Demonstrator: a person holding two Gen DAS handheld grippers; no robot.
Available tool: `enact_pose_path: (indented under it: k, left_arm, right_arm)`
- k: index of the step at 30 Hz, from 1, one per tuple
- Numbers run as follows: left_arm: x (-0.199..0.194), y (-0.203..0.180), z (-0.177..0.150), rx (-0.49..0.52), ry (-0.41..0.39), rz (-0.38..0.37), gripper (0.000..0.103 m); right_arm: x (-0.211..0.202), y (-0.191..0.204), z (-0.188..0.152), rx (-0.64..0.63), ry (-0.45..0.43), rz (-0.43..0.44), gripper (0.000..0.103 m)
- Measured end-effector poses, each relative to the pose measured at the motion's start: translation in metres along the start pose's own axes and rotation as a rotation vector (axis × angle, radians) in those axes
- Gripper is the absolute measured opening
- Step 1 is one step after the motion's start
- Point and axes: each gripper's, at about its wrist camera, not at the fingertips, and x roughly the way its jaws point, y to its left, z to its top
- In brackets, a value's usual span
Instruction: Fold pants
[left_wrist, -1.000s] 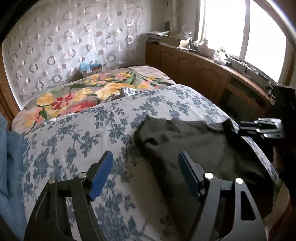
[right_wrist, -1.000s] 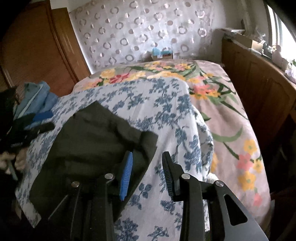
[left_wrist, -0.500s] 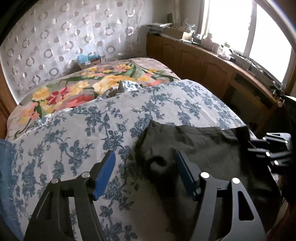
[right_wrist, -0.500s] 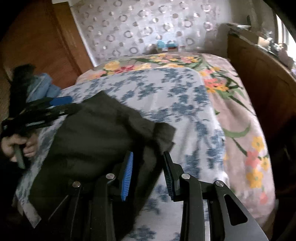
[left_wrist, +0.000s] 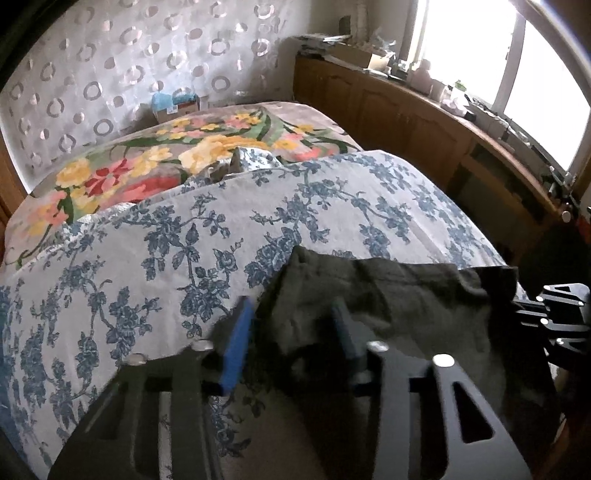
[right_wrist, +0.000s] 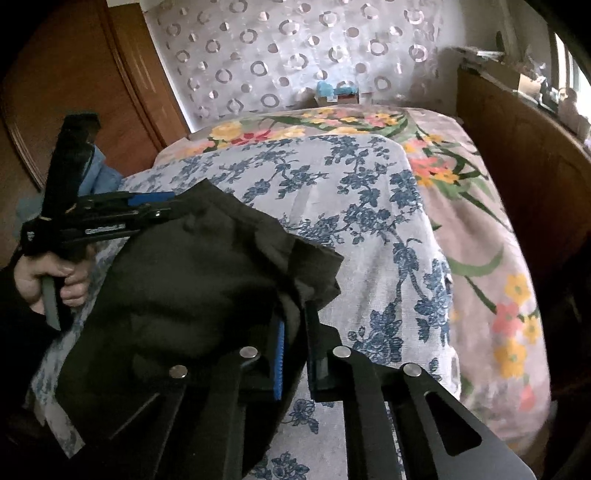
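Gripping dark pants (right_wrist: 192, 280) at two corners on the blue-floral sheet (left_wrist: 155, 266).
Right tongs (right_wrist: 293, 343) pinch the near-right corner; left tongs (left_wrist: 291, 332), partly closed, straddle the left corner; open bed lies beyond toward the floral bedspread (left_wrist: 147, 166).

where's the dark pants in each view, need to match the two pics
Left wrist view: the dark pants lie lower centre to right, on the blue floral sheet, one edge between the left gripper jaws.
Right wrist view: the pants fill the lower left, a fold pinched in the right gripper.
Shared landmark: the small box with a blue top at the circle-patterned curtain.
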Motion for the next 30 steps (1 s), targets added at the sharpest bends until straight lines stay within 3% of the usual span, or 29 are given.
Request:
enact_pose_path:
  k: [2, 4, 9, 18, 30]
  left_arm:
    - [-0.002, -0.004, -0.001, 0.016, 0.003, -0.011, 0.013]
    - [-0.008, -0.009, -0.003, 0.035, 0.000, -0.003, 0.010]
    - [-0.052, -0.013, -0.007, 0.028, -0.087, -0.037, 0.009]
    - [-0.172, -0.020, -0.013, 0.029, -0.294, -0.016, 0.009]
    - [-0.316, -0.029, -0.057, 0.061, -0.518, 0.026, 0.009]
  right_arm:
    - [0.000, 0.001, 0.000, 0.001, 0.002, 0.017, 0.006]
    - [-0.002, 0.002, -0.001, 0.004, -0.008, 0.036, 0.006]
    - [-0.027, 0.010, -0.002, -0.002, -0.089, 0.051, 0.005]
    - [-0.110, 0.050, 0.000, -0.065, -0.274, 0.042, 0.005]
    - [-0.206, 0.117, -0.037, -0.174, -0.455, 0.053, 0.005]
